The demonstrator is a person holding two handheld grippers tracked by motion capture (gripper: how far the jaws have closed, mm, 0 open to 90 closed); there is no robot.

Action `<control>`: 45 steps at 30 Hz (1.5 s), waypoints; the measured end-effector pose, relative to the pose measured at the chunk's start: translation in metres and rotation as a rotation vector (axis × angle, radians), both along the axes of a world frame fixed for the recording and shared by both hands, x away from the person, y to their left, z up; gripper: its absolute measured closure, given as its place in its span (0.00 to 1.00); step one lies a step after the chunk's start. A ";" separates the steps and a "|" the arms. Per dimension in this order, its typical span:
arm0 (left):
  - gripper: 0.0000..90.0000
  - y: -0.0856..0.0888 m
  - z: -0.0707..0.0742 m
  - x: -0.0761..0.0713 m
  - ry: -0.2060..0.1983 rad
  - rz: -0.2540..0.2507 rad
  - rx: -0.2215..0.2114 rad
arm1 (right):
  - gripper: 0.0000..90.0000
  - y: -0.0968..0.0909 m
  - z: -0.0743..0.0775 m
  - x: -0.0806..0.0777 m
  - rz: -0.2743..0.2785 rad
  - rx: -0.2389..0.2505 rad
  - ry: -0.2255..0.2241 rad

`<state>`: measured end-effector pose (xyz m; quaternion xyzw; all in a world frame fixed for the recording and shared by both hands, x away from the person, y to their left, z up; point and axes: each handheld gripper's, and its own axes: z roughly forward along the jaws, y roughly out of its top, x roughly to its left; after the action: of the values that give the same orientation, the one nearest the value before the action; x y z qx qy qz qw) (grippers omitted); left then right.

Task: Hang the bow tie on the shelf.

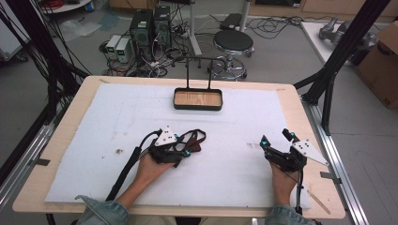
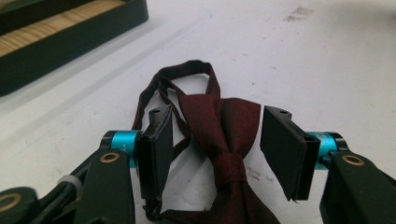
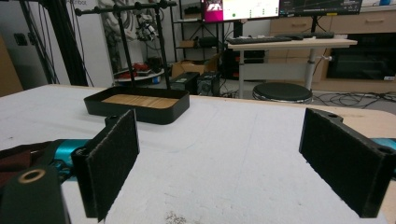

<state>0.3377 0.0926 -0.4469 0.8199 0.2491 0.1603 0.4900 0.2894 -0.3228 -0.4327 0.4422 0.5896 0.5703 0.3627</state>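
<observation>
My left gripper (image 2: 215,140) jaws wide, straddling maroon bow tie (image 2: 224,135) flat on desk (image 1: 234,122), pads apart from cloth; right gripper (image 3: 233,158) jaws wide, empty

A white mat (image 1: 234,154) is lying across the wooden bench (image 1: 70,112), bearing a few dark specks toward its left side. At the far edge of the mat a shallow black tray (image 1: 197,100) with a wood-grain floor is sitting, and a thin black T-shaped rack (image 1: 199,61) is rising from its back. Beyond the bench, a round black stool (image 1: 233,42) is standing on the grey floor, with two dark computer towers (image 1: 151,26) just left of it amid tangled cables (too knotted to follow). A cardboard box (image 1: 381,65) is resting at the far right.
</observation>
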 end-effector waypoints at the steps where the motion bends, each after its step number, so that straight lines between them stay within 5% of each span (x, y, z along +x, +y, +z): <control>1: 0.51 0.000 0.000 0.000 0.010 -0.001 0.014 | 0.12 0.000 0.000 0.000 0.000 0.000 0.000; 11: 0.62 -0.005 -0.002 -0.002 0.037 -0.027 0.101 | 0.12 0.000 0.000 0.000 -0.002 -0.002 0.000; 21: 0.82 -0.005 -0.001 -0.003 0.038 -0.044 0.097 | 0.12 0.000 0.000 0.000 -0.001 -0.002 -0.002; 26: 0.84 -0.003 0.001 -0.003 0.022 -0.062 0.090 | 0.12 0.000 0.000 0.001 0.000 -0.002 -0.001; 32: 0.85 0.004 0.015 -0.005 -0.038 -0.084 0.044 | 0.12 0.000 0.000 0.001 0.000 0.000 0.004; 45: 0.85 0.022 0.046 0.012 -0.017 -0.127 -0.073 | 0.12 0.000 -0.001 0.001 0.003 -0.001 0.009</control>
<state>0.3494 0.1141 -0.4012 0.8142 0.1979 0.1268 0.5309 0.2904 -0.3227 -0.4333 0.4435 0.5922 0.5687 0.3595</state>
